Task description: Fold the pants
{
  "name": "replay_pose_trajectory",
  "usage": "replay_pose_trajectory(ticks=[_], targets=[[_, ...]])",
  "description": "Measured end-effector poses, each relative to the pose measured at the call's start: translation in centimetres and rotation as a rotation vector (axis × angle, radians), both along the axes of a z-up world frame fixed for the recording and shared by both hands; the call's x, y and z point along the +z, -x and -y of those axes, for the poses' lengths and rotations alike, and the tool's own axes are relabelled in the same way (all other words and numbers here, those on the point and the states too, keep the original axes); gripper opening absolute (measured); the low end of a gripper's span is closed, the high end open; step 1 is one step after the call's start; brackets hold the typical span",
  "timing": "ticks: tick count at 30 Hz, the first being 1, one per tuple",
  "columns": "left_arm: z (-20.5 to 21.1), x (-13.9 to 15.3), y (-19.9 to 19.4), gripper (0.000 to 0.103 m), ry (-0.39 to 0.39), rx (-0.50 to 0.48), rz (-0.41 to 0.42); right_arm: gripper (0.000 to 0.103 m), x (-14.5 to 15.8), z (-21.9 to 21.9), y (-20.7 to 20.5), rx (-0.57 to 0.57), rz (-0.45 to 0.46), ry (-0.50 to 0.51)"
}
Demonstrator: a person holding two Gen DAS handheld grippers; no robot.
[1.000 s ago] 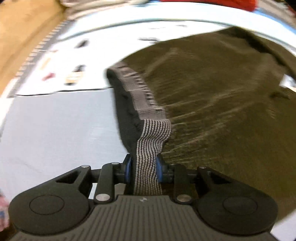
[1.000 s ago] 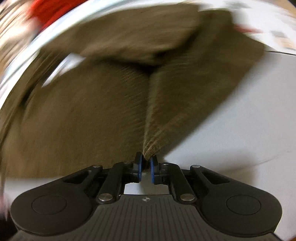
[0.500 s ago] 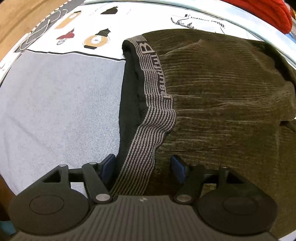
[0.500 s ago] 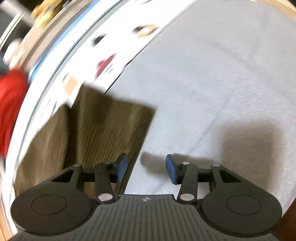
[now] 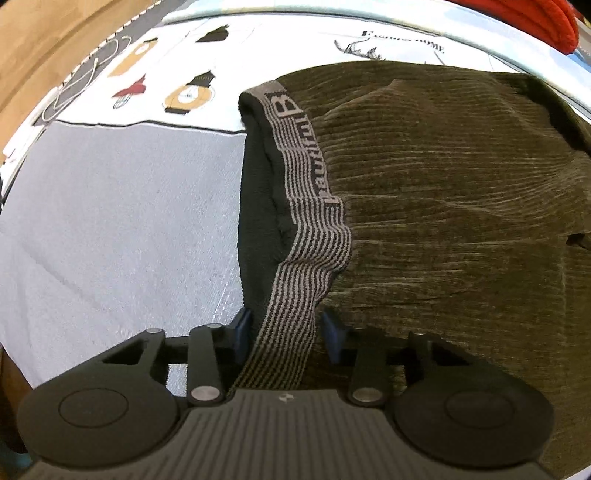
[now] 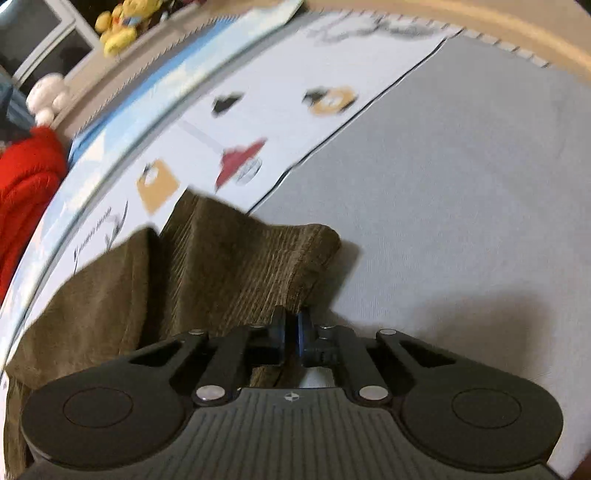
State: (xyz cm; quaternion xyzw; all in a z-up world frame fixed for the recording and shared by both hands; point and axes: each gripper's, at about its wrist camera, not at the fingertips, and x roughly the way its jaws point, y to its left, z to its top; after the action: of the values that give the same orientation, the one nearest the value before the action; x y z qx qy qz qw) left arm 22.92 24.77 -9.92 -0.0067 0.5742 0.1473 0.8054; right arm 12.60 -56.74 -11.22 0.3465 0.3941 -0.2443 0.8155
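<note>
Olive corduroy pants lie spread on the bed. Their grey-and-black striped waistband runs down into my left gripper. Its jaws are closing around the band, and a thin gap still shows at each blue pad. In the right wrist view a folded leg of the pants lies at lower left. My right gripper is shut on the edge of that fabric, with its pads nearly touching.
The pants rest on a grey sheet bordered by a white printed strip with lamp pictures. A red garment lies beyond the strip. Plush toys sit on a ledge, and a wooden edge bounds the bed.
My left gripper let go of the waistband, opened wide, and now narrows around it again. My right gripper dropped the leg, swung across the bed, opened, and has shut on the fabric's edge.
</note>
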Motion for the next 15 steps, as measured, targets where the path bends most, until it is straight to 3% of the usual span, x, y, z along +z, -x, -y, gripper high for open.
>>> replay_pose_trajectory(ticks=[5, 6, 8, 9, 11, 13, 15], targets=[[1.5, 0.6, 0.2, 0.036, 0.014, -0.065, 0.021, 0.000, 1.1, 3.9, 5.0, -0.156, -0.060, 0.011], [2.0, 0.7, 0.3, 0.028, -0.014, -0.090, 0.024, 0.000, 1.4, 4.6, 6.0, -0.201, -0.089, 0.045], [2.9, 0.9, 0.5, 0.027, -0.066, -0.139, 0.024, 0.000, 2.5, 6.3, 8.6, -0.293, -0.171, 0.185], [3.0, 0.9, 0.5, 0.027, -0.067, -0.144, 0.023, 0.000, 2.6, 7.4, 10.1, -0.336, -0.164, 0.172], [2.6, 0.9, 0.7, 0.029, -0.054, -0.129, 0.012, 0.000, 1.6, 9.2, 12.8, -0.363, -0.138, 0.049], [1.8, 1.1, 0.7, 0.034, -0.015, -0.092, 0.018, 0.004, 0.4, 9.9, 13.8, -0.319, -0.082, -0.094], [1.2, 1.4, 0.9, 0.042, 0.021, -0.058, 0.035, 0.005, 0.5, 9.7, 13.5, -0.260, -0.011, -0.140]])
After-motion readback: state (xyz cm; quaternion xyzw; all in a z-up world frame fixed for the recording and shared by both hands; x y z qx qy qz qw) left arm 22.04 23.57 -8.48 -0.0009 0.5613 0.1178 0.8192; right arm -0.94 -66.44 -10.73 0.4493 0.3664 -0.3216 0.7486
